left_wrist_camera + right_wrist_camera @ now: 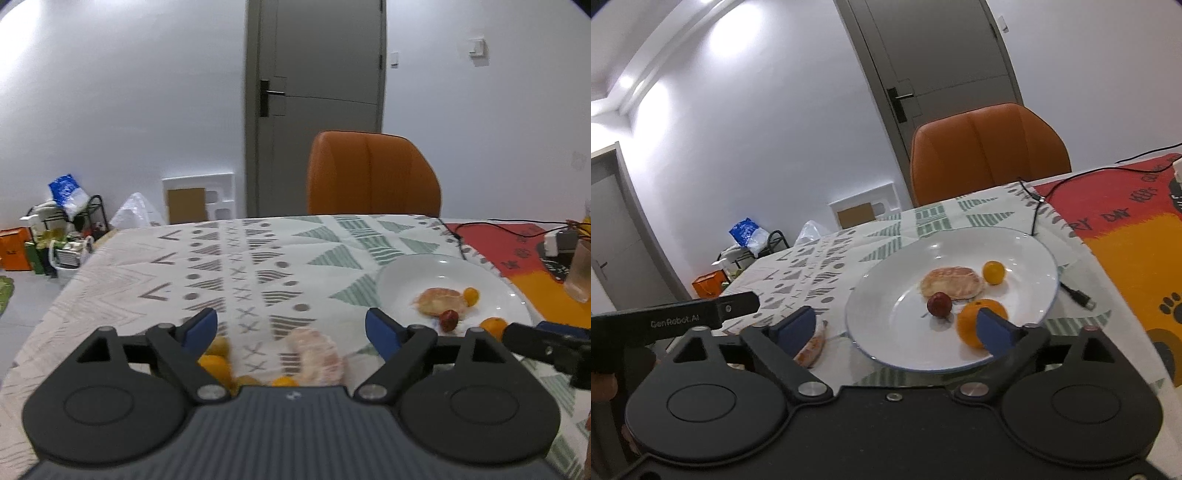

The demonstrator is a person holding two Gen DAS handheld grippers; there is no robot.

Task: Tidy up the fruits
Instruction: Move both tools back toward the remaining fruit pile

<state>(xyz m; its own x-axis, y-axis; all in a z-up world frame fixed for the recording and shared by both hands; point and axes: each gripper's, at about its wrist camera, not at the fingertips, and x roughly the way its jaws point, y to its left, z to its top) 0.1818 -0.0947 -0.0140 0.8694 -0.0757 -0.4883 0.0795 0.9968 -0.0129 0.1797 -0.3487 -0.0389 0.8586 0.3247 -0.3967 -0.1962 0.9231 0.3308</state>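
Fruits loose on the bench [258,258], e.g. the peeled segment [317,354], require centring between the left gripper [291,328] jaws, currently released, before closing gently.

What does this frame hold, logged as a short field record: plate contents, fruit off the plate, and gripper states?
plate: white, on patterned cloth
on plate: pomelo piece, orange, red fruit, small yellow fruit
off plate: second pomelo piece, several small oranges on the cloth
left gripper: open, above the loose fruit
right gripper: open, at the plate's near rim
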